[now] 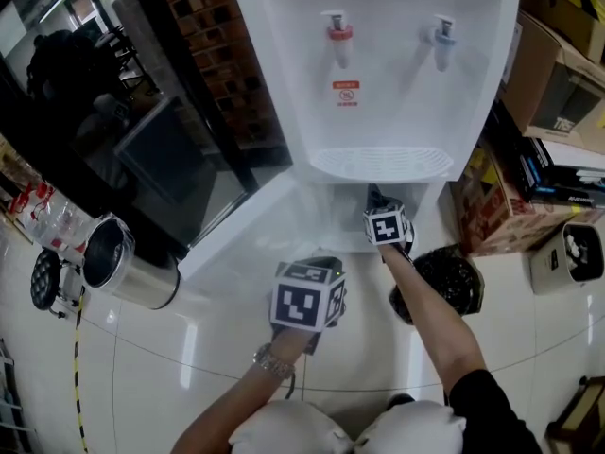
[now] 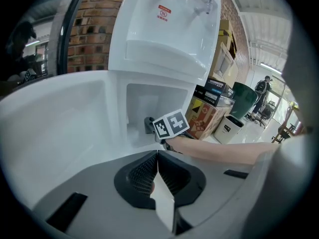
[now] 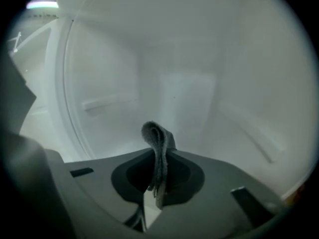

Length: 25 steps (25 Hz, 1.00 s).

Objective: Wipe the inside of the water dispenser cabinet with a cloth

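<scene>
1. Left gripper is sitting at 6 o'clock, jaws pressing together with nothing between them.
2. Water dispenser is standing at 12 o'clock, its lower cabinet lying open at centre.
3. Cabinet door is swinging wide at 9 o'clock.
4. Right gripper is reaching into the cabinet mouth, forearm trailing toward 3 o'clock.
5. Cardboard box and white bin are standing at 3 o'clock, beside the dispenser.
6. Brick wall is showing at 11 o'clock.
</scene>
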Tool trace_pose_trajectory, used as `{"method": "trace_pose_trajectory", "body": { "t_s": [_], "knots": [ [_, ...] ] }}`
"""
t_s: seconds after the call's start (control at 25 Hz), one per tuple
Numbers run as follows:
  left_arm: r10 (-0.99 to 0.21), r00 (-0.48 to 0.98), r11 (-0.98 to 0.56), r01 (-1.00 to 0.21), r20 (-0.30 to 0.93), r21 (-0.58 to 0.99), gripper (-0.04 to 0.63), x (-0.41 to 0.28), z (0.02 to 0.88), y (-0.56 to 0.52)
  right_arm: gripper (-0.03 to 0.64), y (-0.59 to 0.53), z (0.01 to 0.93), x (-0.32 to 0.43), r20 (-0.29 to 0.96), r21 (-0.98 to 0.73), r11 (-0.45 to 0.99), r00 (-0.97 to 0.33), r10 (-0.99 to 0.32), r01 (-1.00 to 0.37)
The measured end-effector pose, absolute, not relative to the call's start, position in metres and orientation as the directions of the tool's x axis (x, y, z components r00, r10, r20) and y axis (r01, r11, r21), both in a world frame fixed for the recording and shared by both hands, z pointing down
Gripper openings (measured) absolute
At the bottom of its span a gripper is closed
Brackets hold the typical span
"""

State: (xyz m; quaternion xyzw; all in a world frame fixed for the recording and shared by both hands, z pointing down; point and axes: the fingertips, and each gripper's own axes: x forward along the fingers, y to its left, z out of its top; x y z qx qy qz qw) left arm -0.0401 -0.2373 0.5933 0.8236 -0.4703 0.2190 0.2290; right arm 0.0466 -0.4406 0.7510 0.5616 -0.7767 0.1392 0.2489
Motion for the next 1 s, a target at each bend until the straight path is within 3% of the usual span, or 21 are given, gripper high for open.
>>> {"method": "trace_pose_trajectory", "body": {
  "t_s": [0.16,0.36,0.44,0.52,0.68,0.8,1.0],
  "knots": [
    [-0.672,0.463,-0.461,-0.873,0.578,0.162,0.002,-0.038,0.589,-0.237,0.017,-0.434,0.782,0.049,0.63,0.138,0.348,-0.189,-0.753,-0.927],
    [-0.672,0.461,-0.46,-0.873,0.58,0.162,0.002,-0.039,0.59,-0.235,0.017,-0.401,0.809,-0.017,0.666,-0.05,0.591,-0.468,-0.581,-0.805],
    [-0.672,0.459,-0.455,-0.875,0.581,0.166,0.002,-0.04,0.592,-0.234,0.017,-0.392,0.811,-0.026,0.671,-0.083,0.629,-0.51,-0.539,-0.773],
    [-0.672,0.456,-0.451,-0.877,0.583,0.166,0.002,-0.042,0.593,-0.235,0.017,-0.399,0.799,-0.013,0.653,-0.075,0.584,-0.482,-0.584,-0.808],
    [-0.674,0.452,-0.44,-0.881,0.585,0.174,0.002,-0.044,0.595,-0.236,0.017,-0.428,0.76,0.041,0.59,0.033,0.396,-0.302,-0.749,-0.918],
    [-0.672,0.461,-0.447,-0.876,0.579,0.179,0.002,-0.039,0.594,-0.237,0.017,-0.421,0.782,0.051,0.656,0.045,0.383,-0.262,-0.708,-0.923],
    [-0.665,0.472,-0.46,-0.869,0.578,0.181,0.002,-0.033,0.593,-0.234,0.017,-0.386,0.815,0.007,0.719,-0.03,0.548,-0.399,-0.569,-0.836]
  ]
}}
